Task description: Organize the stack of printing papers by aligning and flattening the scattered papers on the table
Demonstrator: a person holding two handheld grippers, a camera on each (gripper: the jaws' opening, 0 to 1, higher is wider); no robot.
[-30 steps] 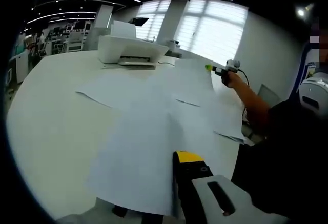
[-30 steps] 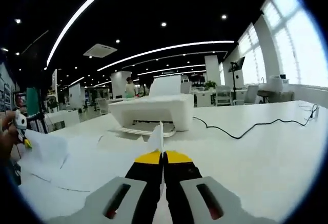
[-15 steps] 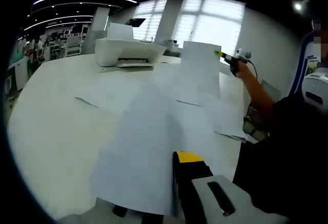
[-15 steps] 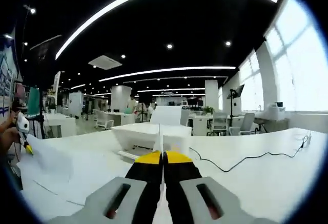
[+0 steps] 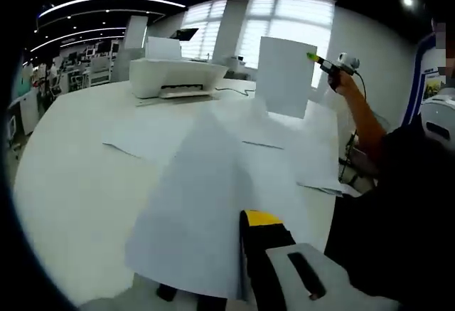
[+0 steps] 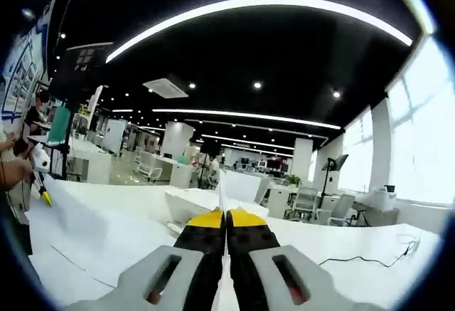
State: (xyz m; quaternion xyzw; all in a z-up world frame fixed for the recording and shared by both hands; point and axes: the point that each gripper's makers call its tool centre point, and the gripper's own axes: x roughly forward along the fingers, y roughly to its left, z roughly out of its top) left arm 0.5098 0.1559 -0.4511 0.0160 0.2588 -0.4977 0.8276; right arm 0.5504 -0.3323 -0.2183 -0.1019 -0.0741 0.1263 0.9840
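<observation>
My left gripper is shut on the near edge of a large white sheet that lies slanted over the table and hides one jaw. Further sheets lie scattered and overlapping beyond it. In the left gripper view my right gripper is raised at the upper right, holding a sheet upright above the table. In the right gripper view my right gripper is shut on that sheet, seen edge-on. My left gripper shows at the far left, on a sheet.
A white printer stands at the back of the white table, also seen as the printer ahead of the right jaws. A black cable runs over the table on the right. The person's dark torso stands at the table's right edge.
My right gripper has risen with its sheet, which went from lying low over the table to hanging upright above it. The right view tilted up toward the ceiling. My left gripper stayed put.
</observation>
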